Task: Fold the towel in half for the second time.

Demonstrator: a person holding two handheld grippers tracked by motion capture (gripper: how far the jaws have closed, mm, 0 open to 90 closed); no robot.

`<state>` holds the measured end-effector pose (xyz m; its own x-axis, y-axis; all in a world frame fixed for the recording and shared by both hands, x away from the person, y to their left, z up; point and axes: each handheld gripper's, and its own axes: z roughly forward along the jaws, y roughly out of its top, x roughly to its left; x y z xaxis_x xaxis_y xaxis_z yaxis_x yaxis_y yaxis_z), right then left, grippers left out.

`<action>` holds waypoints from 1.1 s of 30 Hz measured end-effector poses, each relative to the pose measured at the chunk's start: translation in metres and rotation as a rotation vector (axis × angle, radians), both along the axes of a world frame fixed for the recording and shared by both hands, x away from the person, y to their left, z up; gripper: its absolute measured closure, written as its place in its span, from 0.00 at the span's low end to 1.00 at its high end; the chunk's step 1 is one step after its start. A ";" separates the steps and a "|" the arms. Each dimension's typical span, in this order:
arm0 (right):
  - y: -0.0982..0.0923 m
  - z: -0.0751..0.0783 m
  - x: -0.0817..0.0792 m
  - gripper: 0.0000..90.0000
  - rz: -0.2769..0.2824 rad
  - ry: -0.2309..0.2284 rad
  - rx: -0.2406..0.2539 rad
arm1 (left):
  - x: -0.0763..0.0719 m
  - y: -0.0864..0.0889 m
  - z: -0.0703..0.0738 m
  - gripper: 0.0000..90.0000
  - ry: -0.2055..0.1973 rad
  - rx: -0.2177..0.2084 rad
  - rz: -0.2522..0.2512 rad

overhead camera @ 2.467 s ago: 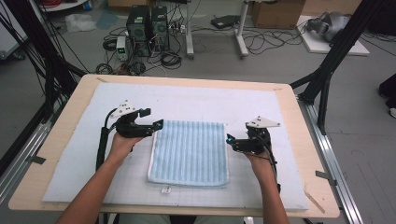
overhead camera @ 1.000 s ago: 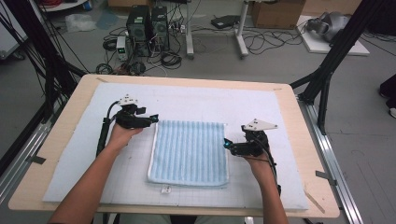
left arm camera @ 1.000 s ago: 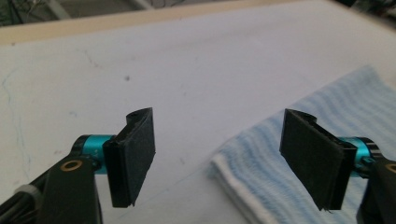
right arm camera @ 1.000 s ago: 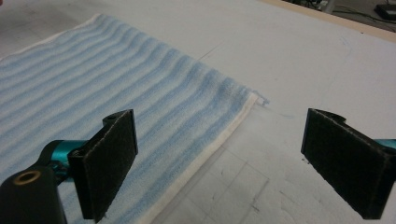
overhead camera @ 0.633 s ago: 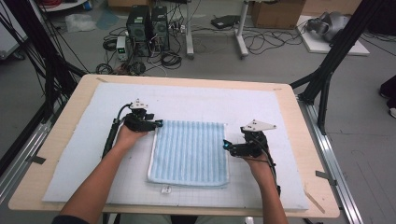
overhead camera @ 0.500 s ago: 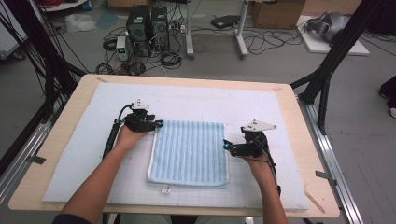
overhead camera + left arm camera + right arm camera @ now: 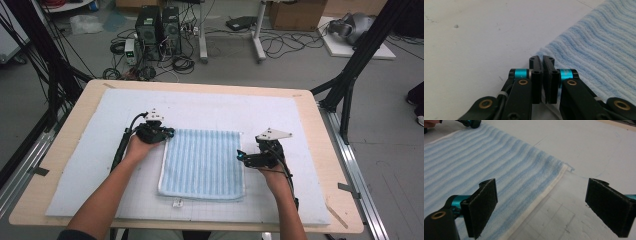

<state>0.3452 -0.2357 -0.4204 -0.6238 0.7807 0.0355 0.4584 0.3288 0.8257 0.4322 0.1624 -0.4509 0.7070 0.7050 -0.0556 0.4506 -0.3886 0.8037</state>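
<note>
In the high view the white padded surface (image 7: 90, 165) fills the middle of the frame, and the blue striped towel (image 7: 202, 162) lies flat at its centre. The left hand-held gripper (image 7: 169, 133) sits at the towel's upper left corner; the right hand-held gripper (image 7: 240, 155) sits at its right edge. The left gripper view brings that corner close: the jaws have just been closing and stand pressed together, pinching the towel corner (image 7: 541, 53). The right gripper view has spread jaws straddling the towel's cream hem (image 7: 541, 195), one pad over the cloth. Since the earliest frame the left hand-held gripper has moved up the towel's left side. The pinched cloth itself is hidden between the pads.
</note>
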 end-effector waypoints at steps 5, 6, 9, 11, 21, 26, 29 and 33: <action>0.002 -0.001 0.015 0.11 -0.015 0.034 0.000 | 0.001 0.003 0.000 0.96 0.018 -0.022 0.006; 0.002 -0.002 0.020 0.11 -0.022 0.039 0.000 | 0.001 0.003 0.000 0.96 0.018 -0.029 0.007; 0.005 -0.006 0.037 0.15 -0.018 0.094 -0.016 | 0.002 0.004 0.000 0.96 0.023 -0.041 0.013; 0.008 -0.010 0.050 0.23 -0.008 0.127 -0.034 | 0.002 0.004 0.000 0.96 0.024 -0.045 0.014; 0.017 -0.023 0.080 0.61 0.003 0.159 -0.081 | 0.002 0.005 0.000 0.97 0.030 -0.055 0.011; 0.024 -0.021 0.077 0.93 0.065 0.162 -0.097 | 0.002 0.005 0.000 0.97 0.026 -0.046 0.021; 0.027 -0.019 0.077 0.95 0.020 0.121 -0.131 | 0.002 0.006 0.003 0.97 -0.009 -0.062 0.037; 0.025 -0.014 0.080 0.95 -0.045 0.074 -0.112 | 0.003 0.008 0.011 0.97 -0.080 -0.116 0.060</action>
